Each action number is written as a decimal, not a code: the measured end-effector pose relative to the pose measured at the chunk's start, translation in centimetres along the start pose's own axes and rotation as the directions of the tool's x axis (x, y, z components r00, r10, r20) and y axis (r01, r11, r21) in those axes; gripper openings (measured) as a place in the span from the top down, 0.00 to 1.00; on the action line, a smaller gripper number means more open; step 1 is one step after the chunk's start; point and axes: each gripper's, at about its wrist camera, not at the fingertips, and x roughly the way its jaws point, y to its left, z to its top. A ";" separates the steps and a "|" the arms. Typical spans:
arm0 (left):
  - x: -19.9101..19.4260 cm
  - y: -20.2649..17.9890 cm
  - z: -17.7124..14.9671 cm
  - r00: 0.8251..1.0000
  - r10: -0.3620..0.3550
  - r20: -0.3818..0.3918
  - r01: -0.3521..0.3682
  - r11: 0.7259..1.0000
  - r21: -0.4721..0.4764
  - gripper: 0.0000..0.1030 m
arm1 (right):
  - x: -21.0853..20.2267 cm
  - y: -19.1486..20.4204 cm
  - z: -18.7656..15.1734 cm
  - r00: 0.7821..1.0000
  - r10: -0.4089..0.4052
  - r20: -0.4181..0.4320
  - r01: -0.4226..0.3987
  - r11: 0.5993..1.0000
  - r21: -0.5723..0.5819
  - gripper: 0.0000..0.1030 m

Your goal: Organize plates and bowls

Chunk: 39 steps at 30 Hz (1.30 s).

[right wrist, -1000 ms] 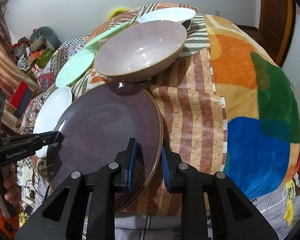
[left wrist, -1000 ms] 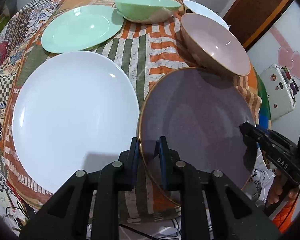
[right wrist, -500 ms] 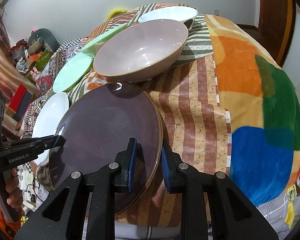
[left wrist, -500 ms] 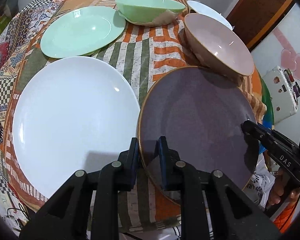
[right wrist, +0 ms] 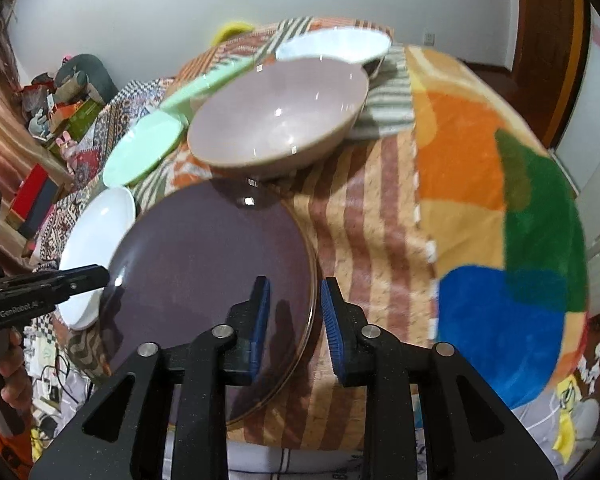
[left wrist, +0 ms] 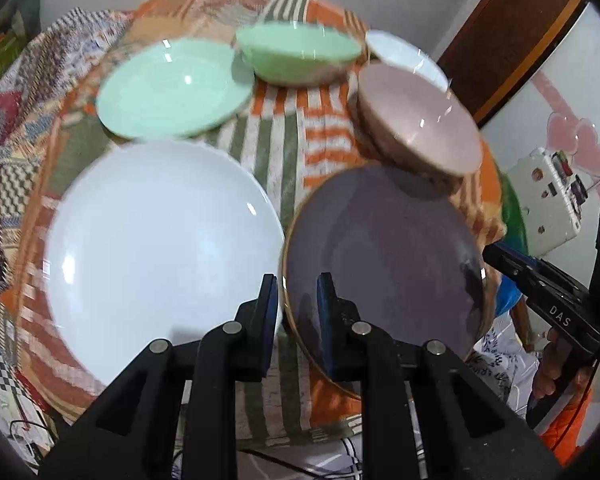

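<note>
- Straddling the near rim of the purple plate (left wrist: 380,248), the left gripper (left wrist: 296,300) has its fingers drawn in to a narrow gap, with the gold-edged rim caught between the blue pads.
- The right gripper (right wrist: 294,312) takes the opposite side of the same plate the same way: one pad lies over the plate's face and the other outside the rim.
- The purple plate sits at the near edge of the patterned cloth (left wrist: 276,148), its near part jutting past the table edge. In the right wrist view its left side overlaps the white plate's rim.
- The pink bowl (left wrist: 416,120) crowds the plate's far edge and throws a shadow on it. Whether the two touch cannot be told.
- The white plate (left wrist: 160,240) lies just beside the purple one on its left, right next to the left gripper's outer finger.
- Farther back are the green plate (left wrist: 172,88) and the green bowl (left wrist: 296,56), side by side, with the white bowl (left wrist: 404,50) behind the pink bowl.
- An orange, green and blue blanket (right wrist: 500,200) covers the table's right side, bare of dishes.
- A brown door (left wrist: 512,32) and a white box with stickers (left wrist: 548,200) stand off to the right of the table.
- The count is three plates (purple, white, green), three bowls (pink, green, white) and two grippers.
</note>
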 end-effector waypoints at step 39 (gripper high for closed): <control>-2.5 15.4 -5.3 0.986 0.164 0.032 -0.149 0.947 -0.285 0.48 | 9.4 15.9 5.5 0.984 0.121 -0.133 -0.156 0.940 -0.304 0.52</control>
